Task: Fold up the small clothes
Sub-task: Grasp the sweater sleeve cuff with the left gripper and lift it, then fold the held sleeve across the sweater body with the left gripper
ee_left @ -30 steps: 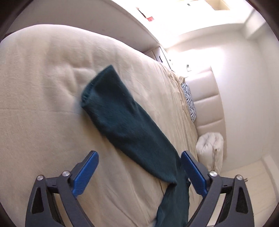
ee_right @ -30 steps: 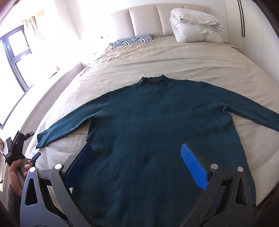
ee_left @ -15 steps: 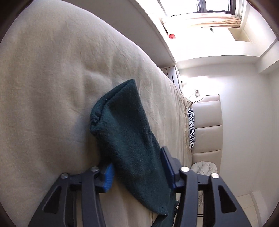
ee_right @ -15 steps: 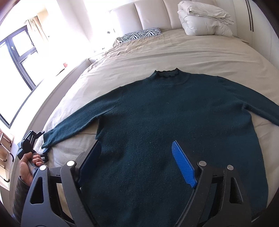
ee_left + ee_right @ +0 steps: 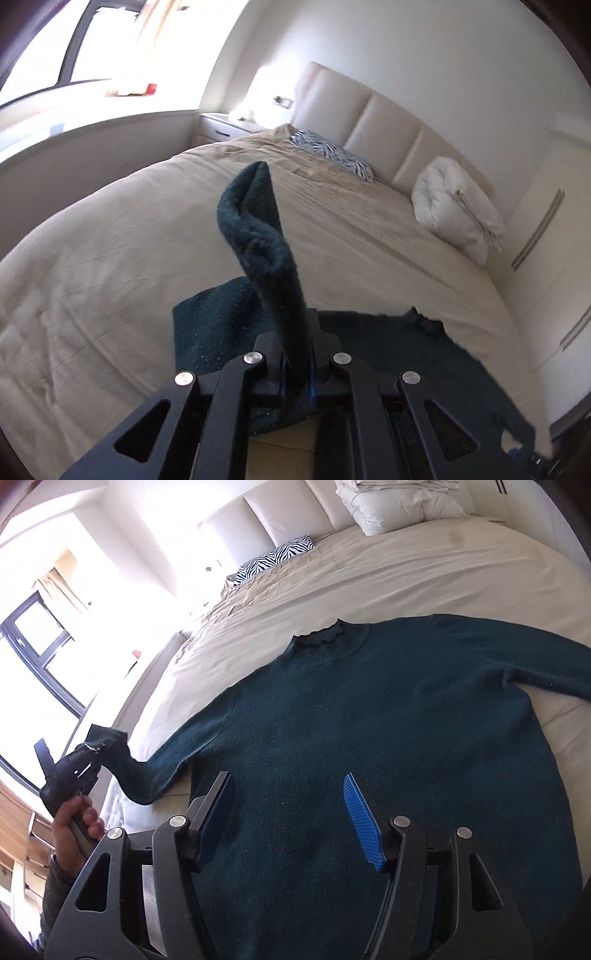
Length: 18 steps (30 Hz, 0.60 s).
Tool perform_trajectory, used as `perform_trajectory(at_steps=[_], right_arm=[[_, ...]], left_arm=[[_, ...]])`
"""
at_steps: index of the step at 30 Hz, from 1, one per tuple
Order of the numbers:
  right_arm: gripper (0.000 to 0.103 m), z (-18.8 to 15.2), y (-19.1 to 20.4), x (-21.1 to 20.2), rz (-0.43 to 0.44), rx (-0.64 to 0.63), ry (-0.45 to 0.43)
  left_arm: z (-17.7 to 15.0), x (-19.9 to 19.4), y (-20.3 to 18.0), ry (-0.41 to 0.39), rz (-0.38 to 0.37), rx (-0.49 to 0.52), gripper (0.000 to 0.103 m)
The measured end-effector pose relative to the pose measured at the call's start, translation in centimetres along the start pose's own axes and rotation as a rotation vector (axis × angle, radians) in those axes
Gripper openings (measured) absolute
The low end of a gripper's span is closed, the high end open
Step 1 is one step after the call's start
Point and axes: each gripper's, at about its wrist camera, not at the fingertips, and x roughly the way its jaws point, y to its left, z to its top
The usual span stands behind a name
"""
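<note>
A dark teal sweater (image 5: 369, 738) lies flat, front up, on the beige bed (image 5: 406, 576), collar toward the headboard. My left gripper (image 5: 295, 369) is shut on the sweater's left sleeve cuff (image 5: 258, 229), which stands up out of the jaws, lifted off the bed. In the right wrist view the left gripper (image 5: 86, 751) holds that sleeve (image 5: 147, 775) raised at the bed's left edge. My right gripper (image 5: 291, 812) is open and empty, hovering over the sweater's lower body. The right sleeve (image 5: 546, 657) lies stretched out flat.
A zebra-print pillow (image 5: 332, 155) and a folded white duvet (image 5: 454, 206) lie by the padded headboard (image 5: 369, 122). A window (image 5: 33, 646) and ledge run along the bed's left side. A nightstand (image 5: 229, 127) stands in the corner.
My left gripper closed on the left sleeve cuff and lifted it off the bed, swinging toward the sweater's body. My right gripper moved slightly lower and closer over the sweater, still open.
</note>
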Motion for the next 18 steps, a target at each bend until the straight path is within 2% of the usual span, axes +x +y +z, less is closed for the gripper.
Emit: perform_trajectory(at_steps=[3, 5, 7, 11, 18], right_arm=[[0.060, 1.7, -2.0, 1.5, 0.092, 0.072, 0.047], [0.060, 2.6, -3.1, 3.1, 0.155, 0.124, 0.094], [0.060, 3.4, -3.7, 4.9, 0.220, 0.157, 0.142], [0.060, 4.0, -3.5, 9.6, 0.322, 0.206, 0.250], [0.060, 3.3, -2.4, 17.4, 0.386, 0.346, 0.418]], left_arm=[[-4.5, 2.7, -7.7, 0.067, 0.003, 0.265, 0.008], [-7.8, 4.4, -10.5, 0.104, 0.026, 0.388, 0.008], [-10.6, 5.3, -11.5, 0.131, 0.042, 0.460, 0.008], [-14.2, 5.2, -11.8, 0.148, 0.082, 0.536, 0.008], [-14.8, 5.8, -12.3, 0.148, 0.085, 0.518, 0.009]])
